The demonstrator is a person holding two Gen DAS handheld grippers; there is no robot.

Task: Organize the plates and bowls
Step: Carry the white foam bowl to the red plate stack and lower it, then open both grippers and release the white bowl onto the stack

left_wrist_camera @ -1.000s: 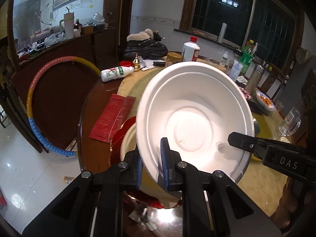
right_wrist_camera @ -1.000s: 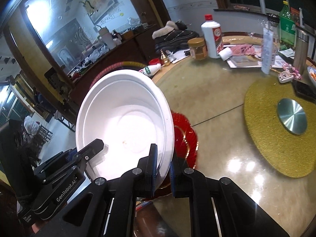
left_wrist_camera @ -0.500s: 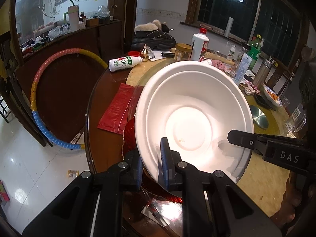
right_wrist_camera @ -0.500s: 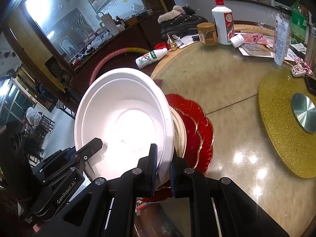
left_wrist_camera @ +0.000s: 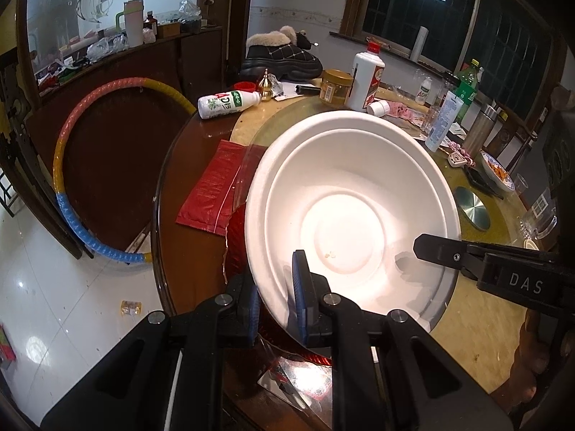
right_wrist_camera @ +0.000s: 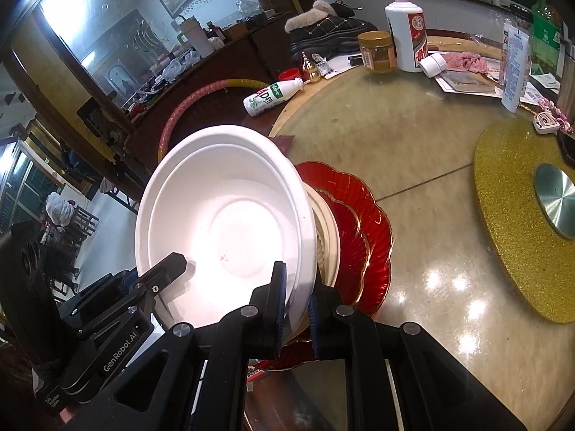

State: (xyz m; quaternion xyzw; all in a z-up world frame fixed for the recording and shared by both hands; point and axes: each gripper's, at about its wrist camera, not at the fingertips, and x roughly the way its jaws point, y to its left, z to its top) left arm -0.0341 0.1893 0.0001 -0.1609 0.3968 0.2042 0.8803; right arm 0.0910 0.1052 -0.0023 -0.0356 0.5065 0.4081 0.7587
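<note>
Right wrist view: white bowl (right_wrist_camera: pixel 230 226) being gripped at rim by both grippers' jaws, above red plates (right_wrist_camera: pixel 363 230); stacking judged unfinished.

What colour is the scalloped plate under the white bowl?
Red with a thin gold edge, seen best in the right wrist view: scalloped plate, under the white bowl.

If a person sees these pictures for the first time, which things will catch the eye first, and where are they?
The big white bowl fills the middle of both views, tilted, with the left gripper and the right gripper each clamped on its rim from opposite sides. Just beneath it, a red scalloped plate lies on the round table. A striped hula hoop leans against the dark cabinet at the left.
</note>
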